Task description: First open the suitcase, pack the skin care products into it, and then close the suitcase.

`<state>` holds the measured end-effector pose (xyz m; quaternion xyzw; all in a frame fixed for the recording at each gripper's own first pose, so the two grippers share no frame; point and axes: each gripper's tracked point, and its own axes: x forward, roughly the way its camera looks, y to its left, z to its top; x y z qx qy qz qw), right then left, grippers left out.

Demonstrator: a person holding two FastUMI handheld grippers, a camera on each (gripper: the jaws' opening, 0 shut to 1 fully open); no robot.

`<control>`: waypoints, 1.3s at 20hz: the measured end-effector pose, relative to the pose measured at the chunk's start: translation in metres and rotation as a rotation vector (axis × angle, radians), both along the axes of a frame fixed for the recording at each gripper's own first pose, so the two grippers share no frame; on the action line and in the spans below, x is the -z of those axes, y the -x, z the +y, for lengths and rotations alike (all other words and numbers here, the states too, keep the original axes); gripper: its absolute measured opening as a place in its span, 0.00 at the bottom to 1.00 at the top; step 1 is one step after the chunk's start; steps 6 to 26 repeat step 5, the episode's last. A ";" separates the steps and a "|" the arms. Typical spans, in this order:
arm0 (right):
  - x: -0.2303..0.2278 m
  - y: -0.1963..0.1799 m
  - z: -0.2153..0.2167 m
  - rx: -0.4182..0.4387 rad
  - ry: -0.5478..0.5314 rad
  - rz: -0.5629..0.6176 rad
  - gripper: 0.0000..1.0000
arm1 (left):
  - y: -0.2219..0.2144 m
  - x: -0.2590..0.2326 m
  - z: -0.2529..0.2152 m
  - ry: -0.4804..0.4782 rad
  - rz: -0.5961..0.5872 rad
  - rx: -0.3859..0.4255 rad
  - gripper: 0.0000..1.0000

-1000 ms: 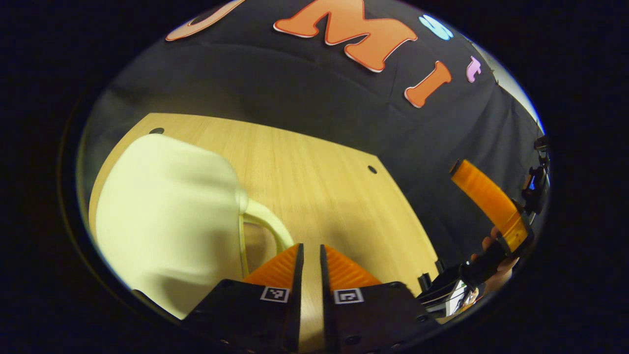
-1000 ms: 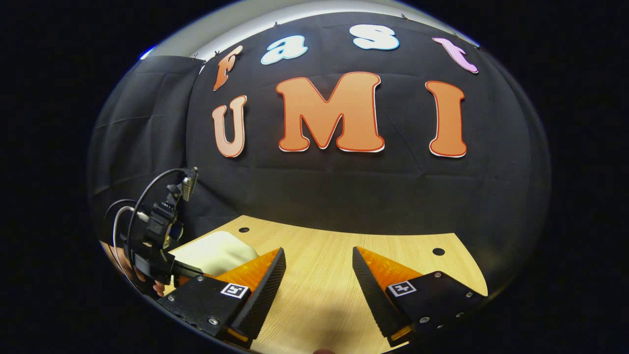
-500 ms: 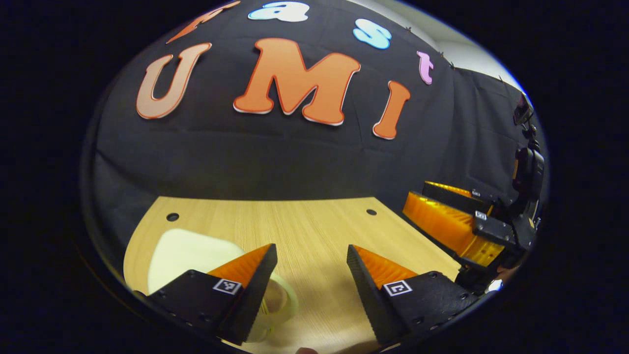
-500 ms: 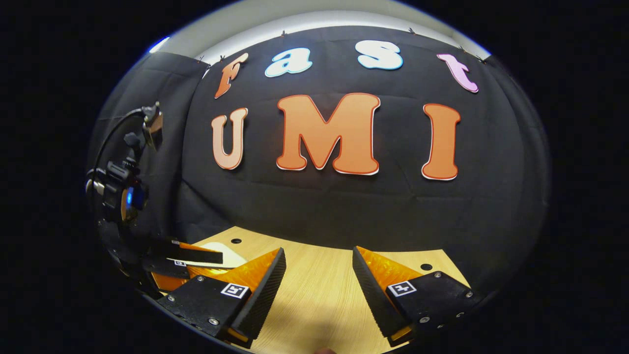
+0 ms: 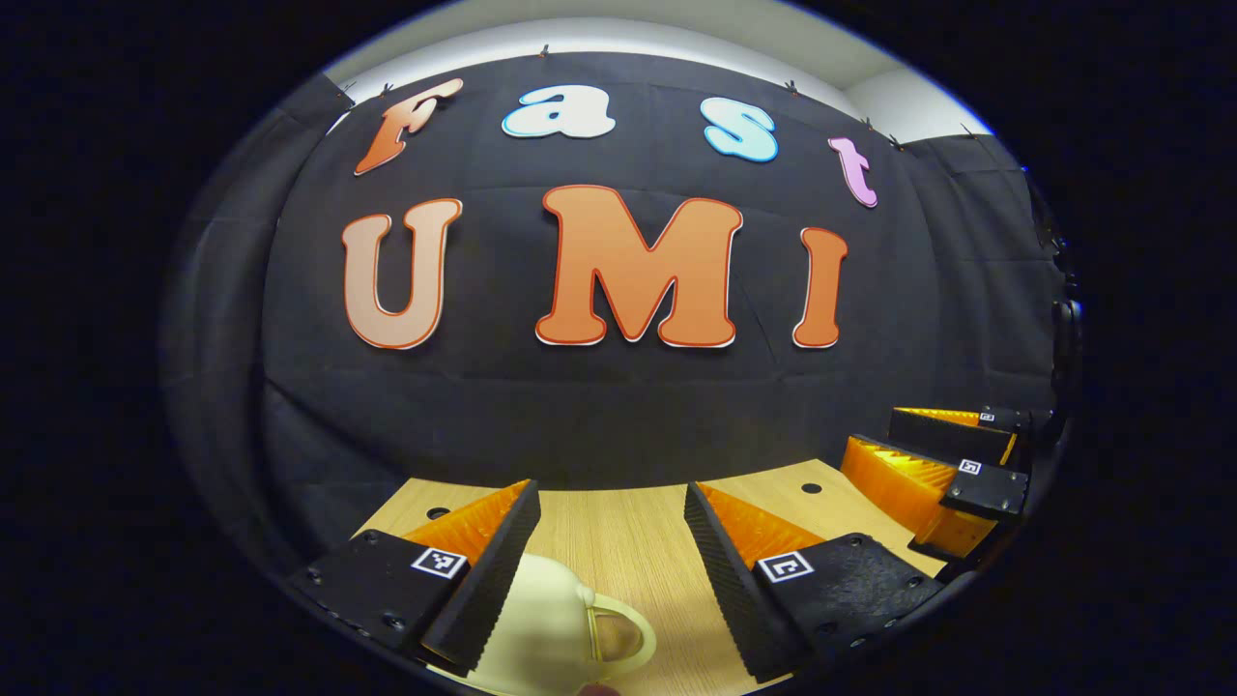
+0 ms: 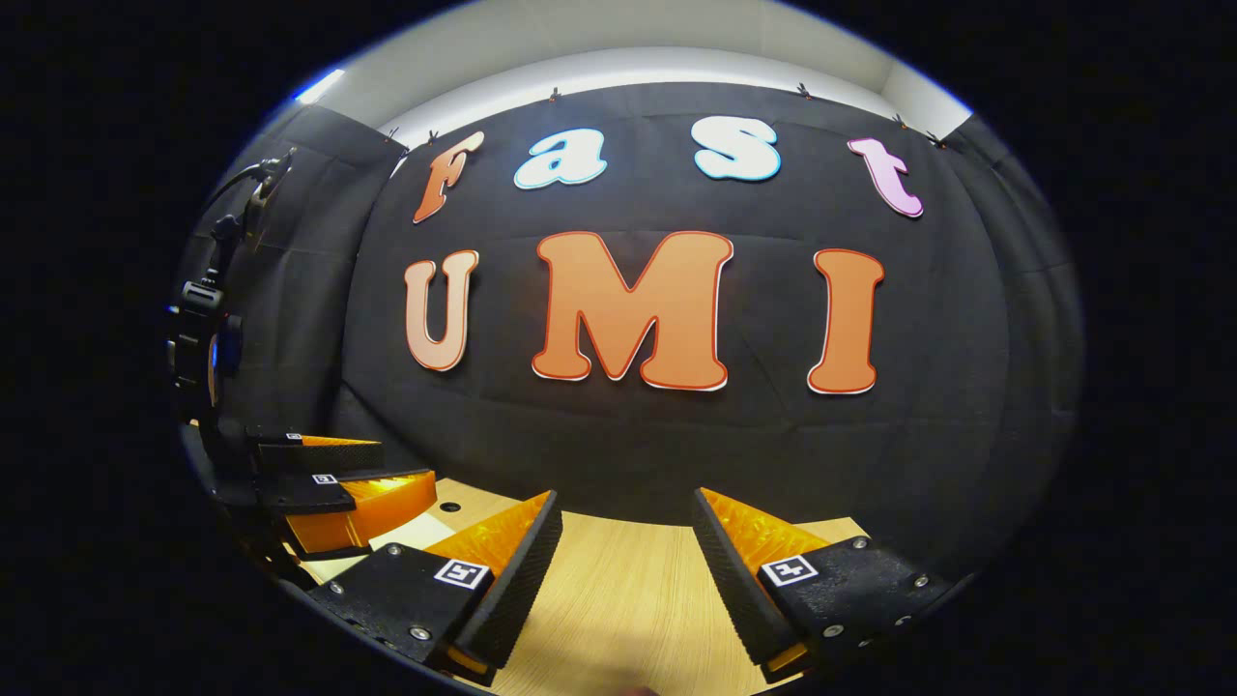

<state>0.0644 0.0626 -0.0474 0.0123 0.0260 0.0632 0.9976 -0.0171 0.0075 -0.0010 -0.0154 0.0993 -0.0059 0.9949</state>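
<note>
A cream suitcase (image 5: 536, 628) with a looped handle (image 5: 623, 633) lies on the wooden table (image 5: 618, 522), low in the left gripper view. My left gripper (image 5: 609, 490) hangs open just above and behind it, touching nothing. In the right gripper view a pale strip of the suitcase (image 6: 411, 532) peeks out beneath the left gripper (image 6: 406, 464). My right gripper (image 6: 624, 498) stands open over bare wood, with nothing between its fingers. It also appears at the right of the left gripper view, as the right gripper (image 5: 875, 435). No skin care products are visible.
The table's far edge (image 6: 618, 522) meets the black cloth wall. Small round holes (image 5: 812, 488) mark the tabletop near its back corners. Cables and a mount (image 6: 208, 329) rise above the left gripper.
My left gripper went from shut beside the suitcase handle to open, and it lifted and tilted up away from the suitcase. The right gripper also tilted upward and stayed open.
</note>
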 end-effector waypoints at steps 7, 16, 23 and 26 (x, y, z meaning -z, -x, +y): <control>0.003 0.005 0.008 -0.026 0.029 0.002 0.87 | 0.004 -0.001 0.000 -0.057 -0.046 0.000 0.93; 0.003 0.005 0.008 -0.026 0.029 0.002 0.87 | 0.004 -0.001 0.000 -0.057 -0.046 0.000 0.93; 0.003 0.005 0.008 -0.026 0.029 0.002 0.87 | 0.004 -0.001 0.000 -0.057 -0.046 0.000 0.93; 0.003 0.005 0.008 -0.026 0.029 0.002 0.87 | 0.004 -0.001 0.000 -0.057 -0.046 0.000 0.93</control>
